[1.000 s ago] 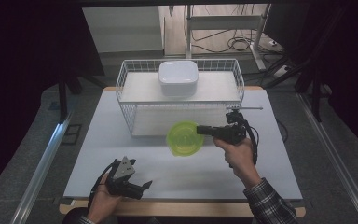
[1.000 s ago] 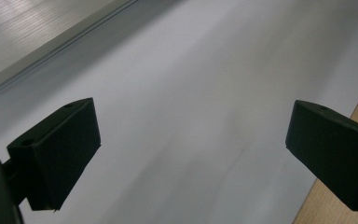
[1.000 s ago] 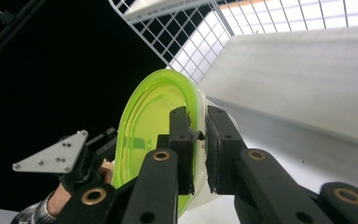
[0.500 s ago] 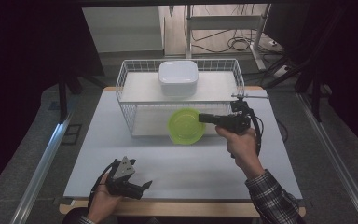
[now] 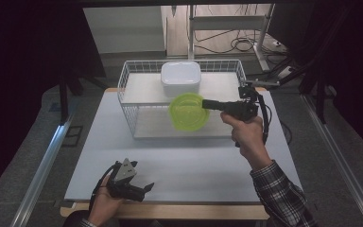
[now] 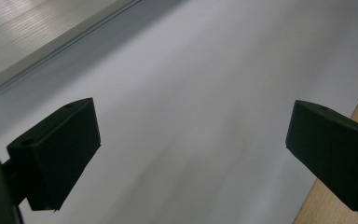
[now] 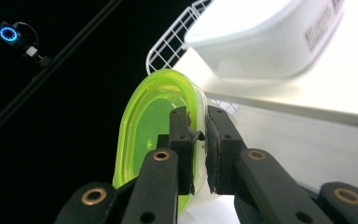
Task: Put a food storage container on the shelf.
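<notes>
1. Right tongs: clamped on the rim of the green lid, which hangs on edge above the front wall of the white wire basket. In the right gripper view the two jaws pinch the lid's lip between them, with little of the rim inside the grip.
2. Lid position: lifted off the desk, tilted nearly upright, just in front of and below the white container that sits upside-down on the basket's upper shelf.
3. Judged step: carrying the lid into the basket. The bite is shallow, so the squeeze should be held firm and the wrist turned slowly; a quick turn could let the lid pivot in the jaws.
4. Clearance: the lid's lower edge should pass over the basket's front wire before any descent; catching the wire would lever the lid out of the grip.
5. Placement: whether the lid is meant for the lower shelf or the container cannot be told. In either case it should be levelled first, lowered until it bears, and only then released.
6. Left tongs: jaws wide apart and holding nothing, low at the desk's near edge, well apart from the basket. In the left gripper view bare desk lies between the jaws.
</notes>
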Motion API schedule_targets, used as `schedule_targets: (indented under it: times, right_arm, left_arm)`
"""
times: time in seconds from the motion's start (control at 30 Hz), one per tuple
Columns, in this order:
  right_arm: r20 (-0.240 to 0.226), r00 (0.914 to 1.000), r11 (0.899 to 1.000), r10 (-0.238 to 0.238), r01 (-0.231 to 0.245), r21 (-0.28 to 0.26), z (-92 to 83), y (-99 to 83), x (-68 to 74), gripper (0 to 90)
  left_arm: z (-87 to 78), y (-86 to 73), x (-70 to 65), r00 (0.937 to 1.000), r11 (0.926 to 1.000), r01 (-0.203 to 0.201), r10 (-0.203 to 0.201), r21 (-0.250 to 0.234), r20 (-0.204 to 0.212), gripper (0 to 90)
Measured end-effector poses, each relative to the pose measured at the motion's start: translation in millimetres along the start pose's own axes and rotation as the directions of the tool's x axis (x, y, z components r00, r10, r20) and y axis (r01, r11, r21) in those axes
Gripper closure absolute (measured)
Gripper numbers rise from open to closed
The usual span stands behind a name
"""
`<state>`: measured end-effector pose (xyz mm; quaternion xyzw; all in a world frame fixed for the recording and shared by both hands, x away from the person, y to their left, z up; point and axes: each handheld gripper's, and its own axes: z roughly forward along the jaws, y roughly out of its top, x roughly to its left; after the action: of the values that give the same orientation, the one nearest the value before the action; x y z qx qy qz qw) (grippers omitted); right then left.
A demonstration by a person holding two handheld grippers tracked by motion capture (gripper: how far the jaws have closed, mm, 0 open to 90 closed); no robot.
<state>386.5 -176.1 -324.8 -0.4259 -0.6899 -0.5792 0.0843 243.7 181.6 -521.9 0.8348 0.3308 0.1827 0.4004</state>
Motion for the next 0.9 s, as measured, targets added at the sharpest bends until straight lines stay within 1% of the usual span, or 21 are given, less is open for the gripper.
schedule_targets:
  times: [0.2,0.33,0.43,0.57,0.6,0.63,0.8,0.9]
  right_arm:
    - [-0.016,0.9999,1.0,-0.003,0.002,-0.024,-3.6,16.4,9.4,81.9]
    - [-0.019,0.9998,0.999,-0.001,0.0,-0.038,-4.6,29.3,15.5,81.9]
    - [-0.019,0.9998,0.999,-0.001,0.0,-0.048,-4.0,40.6,19.9,81.9]
    - [-0.012,0.9999,0.998,0.0,-0.001,-0.062,-2.7,53.4,24.8,81.9]
    - [-0.008,1.0,0.998,-0.002,0.002,-0.067,-2.2,56.7,26.0,81.9]
    - [-0.003,1.0,0.997,0.0,0.0,-0.071,-1.8,61.0,27.4,81.9]
    - [0.015,0.9999,0.996,0.009,-0.007,-0.092,1.8,76.1,29.2,81.8]
    - [0.028,0.9995,0.994,0.018,-0.014,-0.107,7.4,86.5,29.4,81.8]
  left_arm:
    - [0.5,0.0,-0.5,1.0,1.0,0.005,-0.005,-0.003,0.002,2.7]
    - [0.0,0.0,-0.1,1.0,1.0,0.002,-0.002,0.001,0.003,2.7]
    - [0.3,-0.1,-0.7,0.9999,1.0,0.009,-0.009,-0.003,0.006,2.7]
    - [0.0,-0.1,-0.4,0.9999,0.9999,0.01,-0.01,-0.003,0.006,2.7]
    - [-0.5,-0.1,0.1,1.0,1.0,0.001,-0.001,0.003,0.006,2.7]
    - [-0.4,-0.1,0.0,1.0,1.0,0.003,-0.003,0.001,0.006,2.7]
    - [-0.4,-0.1,0.0,1.0,1.0,0.004,-0.004,-0.001,0.008,2.7]
    - [-0.4,-0.1,0.0,1.0,1.0,0.004,-0.004,-0.001,0.009,2.7]
